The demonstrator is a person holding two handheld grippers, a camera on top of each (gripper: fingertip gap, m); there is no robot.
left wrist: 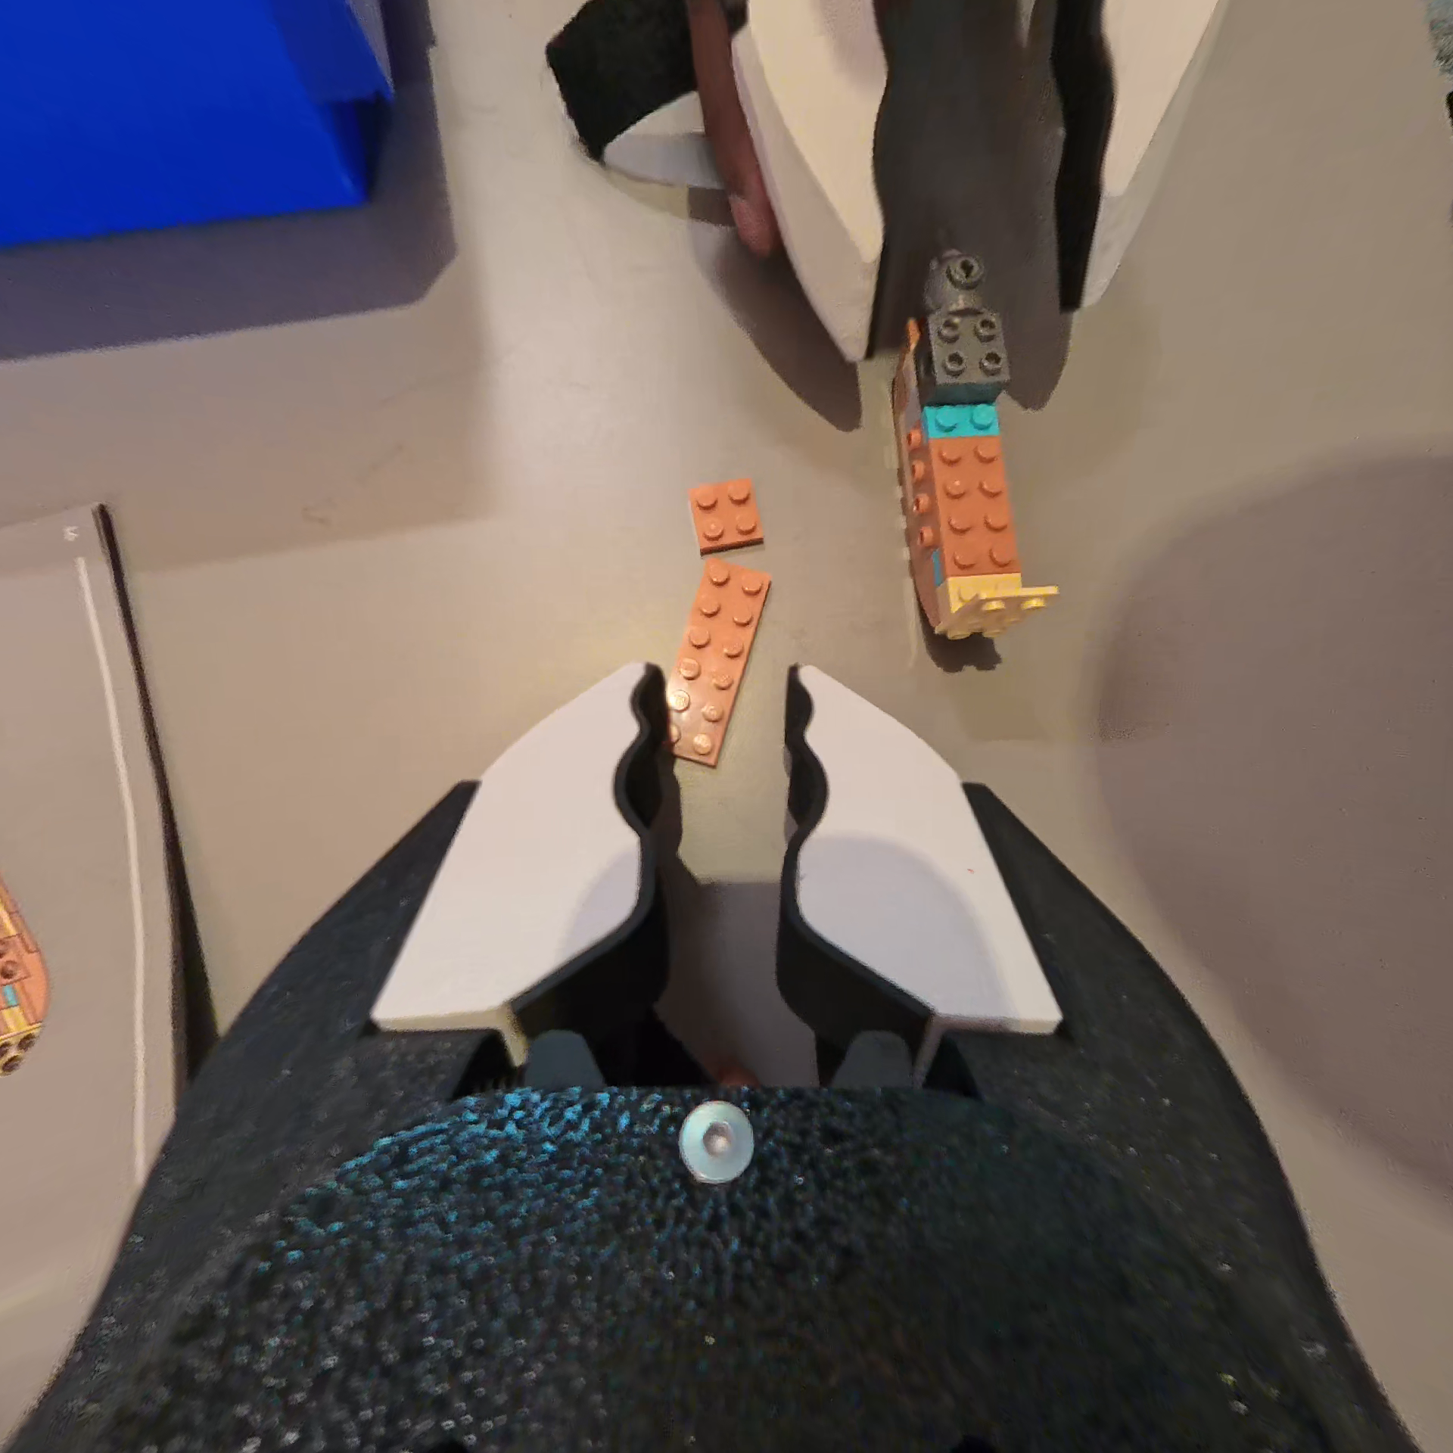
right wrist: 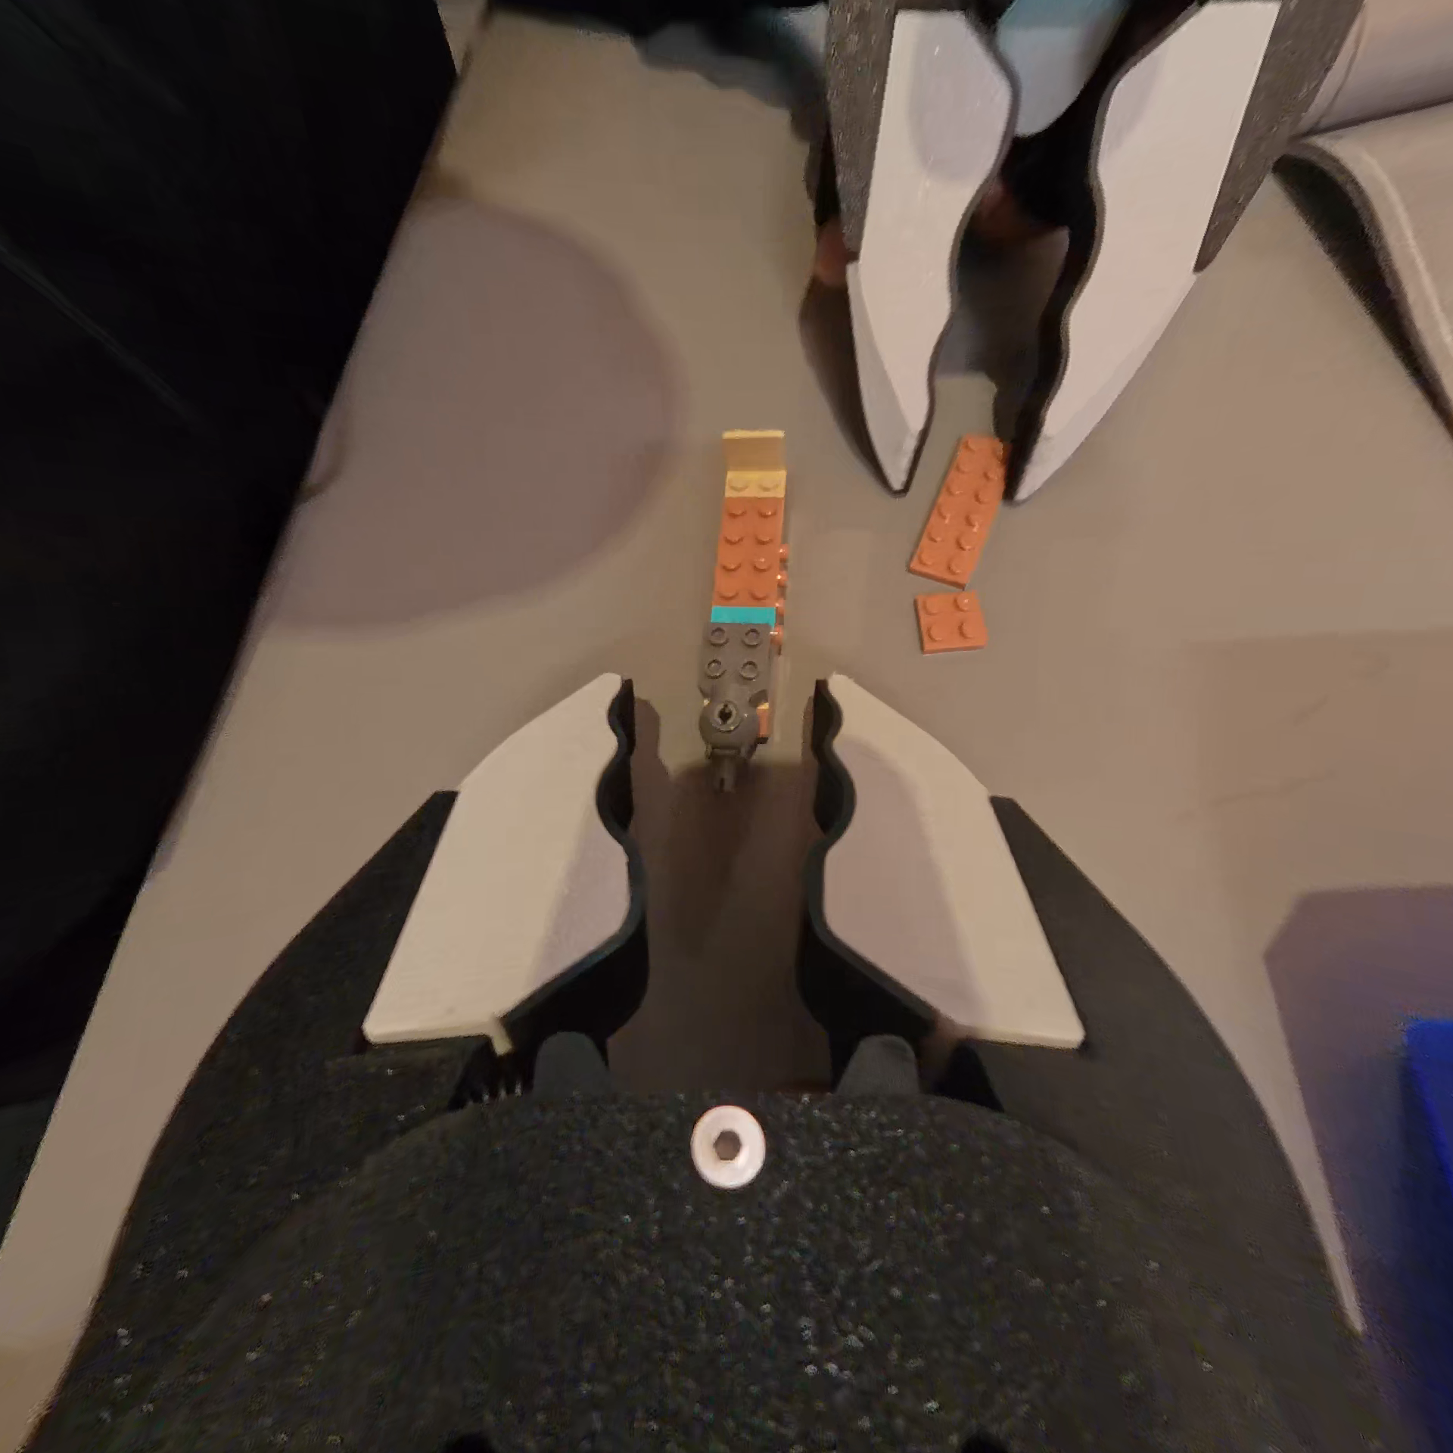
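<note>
My left gripper (left wrist: 721,676) is open and empty, low over the grey table (left wrist: 393,629). A long orange studded plate (left wrist: 719,660) lies flat between its tips, close to the left finger (left wrist: 582,747); the right wrist view (right wrist: 959,511) shows the plate the same way. A small square orange plate (left wrist: 726,515) lies just beyond it. My right gripper (right wrist: 723,684) is open. A brick assembly (right wrist: 751,550) of grey, teal, orange and pale yellow parts lies on the table, its grey end between the tips with a gap on each side. The assembly also shows in the left wrist view (left wrist: 971,503).
A blue bin (left wrist: 181,118) stands at the far left of the left wrist view and at the right edge of the right wrist view (right wrist: 1431,1140). A grey printed sheet (left wrist: 71,786) lies to the left. The table edge (right wrist: 354,550) drops to a dark area.
</note>
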